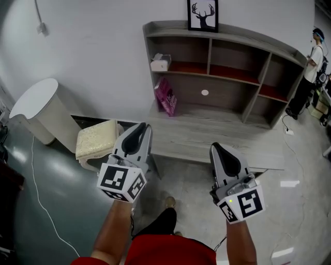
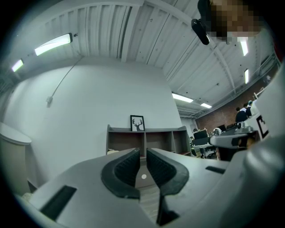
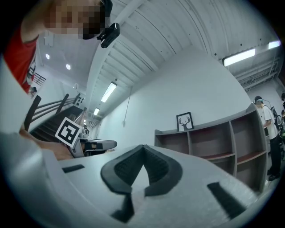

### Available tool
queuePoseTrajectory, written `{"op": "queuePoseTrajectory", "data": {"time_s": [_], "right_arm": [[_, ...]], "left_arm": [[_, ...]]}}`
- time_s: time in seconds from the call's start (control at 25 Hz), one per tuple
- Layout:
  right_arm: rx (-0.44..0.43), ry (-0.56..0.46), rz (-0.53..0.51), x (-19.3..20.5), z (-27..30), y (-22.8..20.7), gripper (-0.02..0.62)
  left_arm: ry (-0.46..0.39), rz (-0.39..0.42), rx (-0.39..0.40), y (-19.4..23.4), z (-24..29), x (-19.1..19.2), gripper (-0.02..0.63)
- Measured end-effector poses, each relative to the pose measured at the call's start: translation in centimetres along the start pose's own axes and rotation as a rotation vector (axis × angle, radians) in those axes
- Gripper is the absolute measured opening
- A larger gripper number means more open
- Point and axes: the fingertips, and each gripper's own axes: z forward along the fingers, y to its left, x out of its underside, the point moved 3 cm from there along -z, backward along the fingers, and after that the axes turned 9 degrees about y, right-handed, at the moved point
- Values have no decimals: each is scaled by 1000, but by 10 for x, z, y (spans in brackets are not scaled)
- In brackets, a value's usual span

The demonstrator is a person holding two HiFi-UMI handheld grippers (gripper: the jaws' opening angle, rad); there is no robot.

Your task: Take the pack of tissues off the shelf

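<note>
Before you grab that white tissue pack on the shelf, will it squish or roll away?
Probably squish: the tissue pack looks soft and rumpled, so it should dent. It sits flat on the shelf, so rolling seems unlikely.

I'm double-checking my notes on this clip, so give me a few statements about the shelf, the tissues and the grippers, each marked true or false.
1. The pack of tissues sits in the upper left compartment of the shelf. True.
2. The left gripper holds the tissues. False: its jaws are shut on nothing, short of the shelf.
3. A framed deer picture stands on top of the shelf. True.
4. The pink bag sits on top of the shelf. False: it stands lower down at the left end, below the tissues.
5. The right gripper has its jaws wide open. False: they are shut.
</note>
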Motion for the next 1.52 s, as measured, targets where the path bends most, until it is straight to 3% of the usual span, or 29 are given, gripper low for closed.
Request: {"op": "queuePoseTrajectory", "data": {"time_s": [0.08,0.16,0.28,0.76,1.08,1.52], "right_arm": [[-5,1,-7,2,15,-8,5],[-11,4,-17,4,32,-15,5],[-16,13,-36,9,63,-27,5],[-19,38,-73,23,224,-86,5],[0,78,-86,36,290,-117,5],[-10,96,-72,50,317,-167,5]], "left_arm": [[2,-8,-3,8,17,4,32],[1,-18,0,18,36,6,100],[5,-31,-4,37,67,6,146],[34,-60,-23,143,229,26,321],[136,-53,-32,189,321,46,370],[234,-80,-117,200,390,75,405]]}}
